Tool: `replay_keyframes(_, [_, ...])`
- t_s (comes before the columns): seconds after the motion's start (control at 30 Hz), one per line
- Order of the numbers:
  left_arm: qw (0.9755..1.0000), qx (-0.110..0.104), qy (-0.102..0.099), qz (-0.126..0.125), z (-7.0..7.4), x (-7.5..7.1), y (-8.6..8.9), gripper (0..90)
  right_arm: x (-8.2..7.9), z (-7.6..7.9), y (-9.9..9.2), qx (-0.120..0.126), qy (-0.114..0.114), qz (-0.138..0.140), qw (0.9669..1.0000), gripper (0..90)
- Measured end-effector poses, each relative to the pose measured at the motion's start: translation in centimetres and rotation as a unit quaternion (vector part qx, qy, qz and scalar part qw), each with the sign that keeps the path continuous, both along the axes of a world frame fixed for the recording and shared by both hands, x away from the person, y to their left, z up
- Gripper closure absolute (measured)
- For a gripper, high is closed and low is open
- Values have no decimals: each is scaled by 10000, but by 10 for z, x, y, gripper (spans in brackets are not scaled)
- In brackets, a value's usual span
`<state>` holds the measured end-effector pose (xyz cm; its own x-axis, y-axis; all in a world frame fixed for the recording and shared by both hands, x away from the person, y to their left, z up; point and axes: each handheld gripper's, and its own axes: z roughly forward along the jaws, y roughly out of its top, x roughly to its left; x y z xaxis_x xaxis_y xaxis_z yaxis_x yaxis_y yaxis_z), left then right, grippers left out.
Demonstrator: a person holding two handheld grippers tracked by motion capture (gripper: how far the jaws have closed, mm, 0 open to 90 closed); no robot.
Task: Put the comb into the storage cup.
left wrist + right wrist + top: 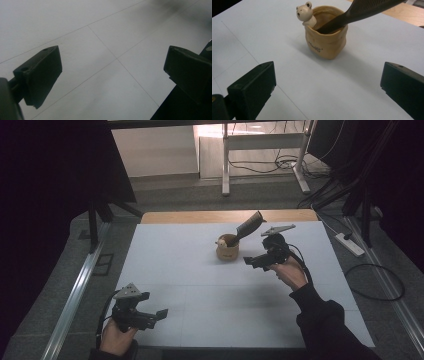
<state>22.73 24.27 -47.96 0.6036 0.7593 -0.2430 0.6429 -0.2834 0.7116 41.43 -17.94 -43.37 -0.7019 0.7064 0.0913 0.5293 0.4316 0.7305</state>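
Note:
A tan sack-shaped cup (pixel 227 249) (pixel 327 37) with a small bear figure (pixel 305 13) on its rim stands at the middle back of the white table (pixel 210 290). A dark comb (pixel 248 226) (pixel 362 11) leans out of the cup toward the right. My right gripper (pixel 251 262) (pixel 329 90) hovers just right of the cup, open, with nothing between its jaws. My left gripper (pixel 157 315) (pixel 112 75) is held near the table's front left corner, open and empty, over bare table surface.
A wooden strip (pixel 225 215) runs along the table's far edge. Past it are metal desk legs (pixel 225 165), loose cables (pixel 270 165) and a power strip (pixel 350 244) on the floor at the right. Dark curtains hang at both sides.

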Motion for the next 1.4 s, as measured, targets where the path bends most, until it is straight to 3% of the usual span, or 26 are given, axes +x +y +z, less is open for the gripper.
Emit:
replay_keyframes(0.47, [10000,-7,0,-13,0,0,0,24,-17,-8,-11,-309,-41,-63,9995,0])
replay_keyframes(1.4, [10000,-42,6,5,0,0,1,25,-54,-10,-33,-505,-183,-96,9985,0])
